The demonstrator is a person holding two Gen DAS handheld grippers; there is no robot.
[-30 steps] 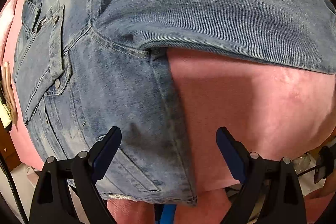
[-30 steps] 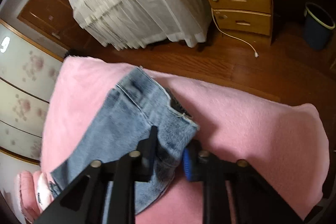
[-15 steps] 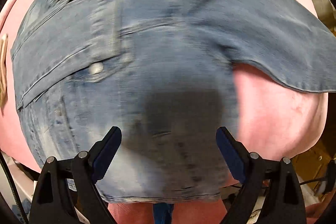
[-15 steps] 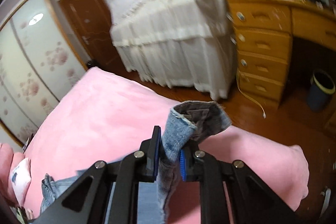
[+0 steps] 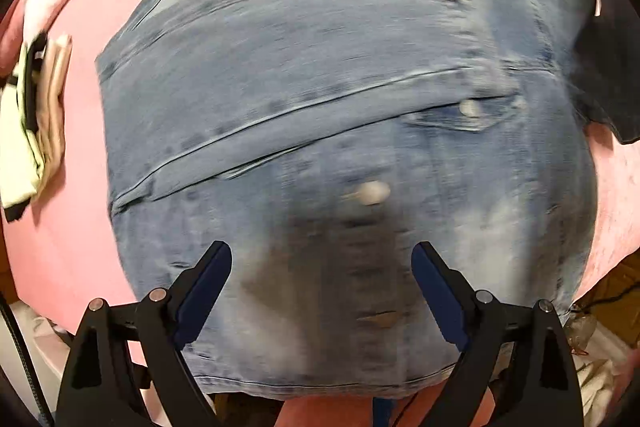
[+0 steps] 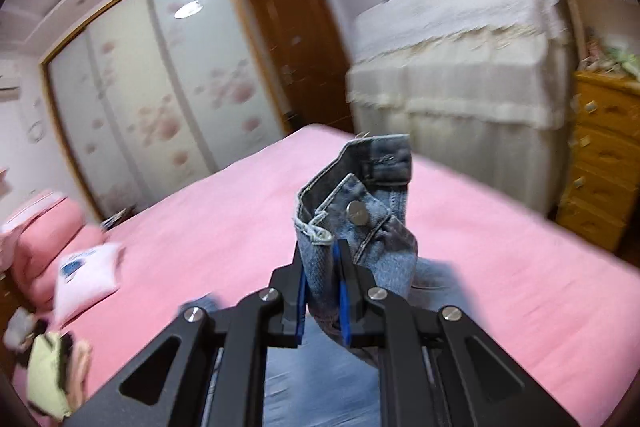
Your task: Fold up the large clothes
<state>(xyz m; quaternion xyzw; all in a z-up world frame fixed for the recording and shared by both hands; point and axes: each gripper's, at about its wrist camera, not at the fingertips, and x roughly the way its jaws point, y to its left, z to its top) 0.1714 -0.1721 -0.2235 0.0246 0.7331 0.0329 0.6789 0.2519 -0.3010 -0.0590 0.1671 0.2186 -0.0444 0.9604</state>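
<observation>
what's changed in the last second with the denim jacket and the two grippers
The right gripper, already shut on the denim jacket's cuff, lifted it off the pink bed. The left gripper shifted over the jacket body. Unchanged: left jaws open, holding nothing.

1. Your denim jacket [image 5: 340, 131] lies spread on the bed [image 5: 68, 227], right under your left gripper [image 5: 322, 291].
2. Folded clothes [image 5: 36, 123] sit on the bed, left of the jacket.
3. Your right gripper [image 6: 320, 291] holds a cuff [image 6: 356, 215] above the bed [image 6: 500, 267]; the wardrobe [image 6: 160, 99] stands behind it.
</observation>
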